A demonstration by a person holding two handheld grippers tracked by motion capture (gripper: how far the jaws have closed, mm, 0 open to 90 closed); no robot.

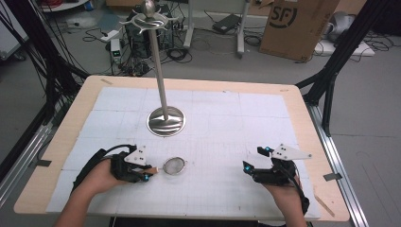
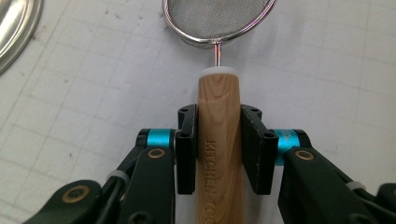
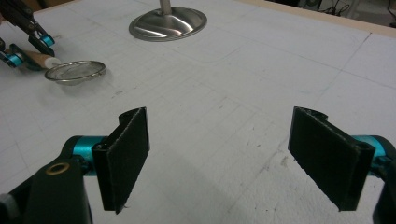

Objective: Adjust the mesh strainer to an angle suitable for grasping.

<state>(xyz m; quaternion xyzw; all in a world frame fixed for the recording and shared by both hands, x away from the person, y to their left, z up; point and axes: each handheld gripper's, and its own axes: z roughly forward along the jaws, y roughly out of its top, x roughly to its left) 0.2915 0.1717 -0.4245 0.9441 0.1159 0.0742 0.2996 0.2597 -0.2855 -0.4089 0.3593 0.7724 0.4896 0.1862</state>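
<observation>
Strainer [image 1: 175, 166] lies on the table [image 1: 222, 118] near the hanging stand [image 1: 166, 121]; my left gripper [image 2: 218, 135] pinches its wooden handle [image 2: 219, 140], my right gripper [image 3: 224, 158] waits wide apart, so lifting and hanging remain.

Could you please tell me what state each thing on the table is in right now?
Mesh strainer: lying on the mat, wooden handle between the left gripper's pads.
Left gripper: closed on the handle.
Right gripper: open, holding nothing.
Steel utensil stand: upright, nothing hanging from its hooks.
</observation>
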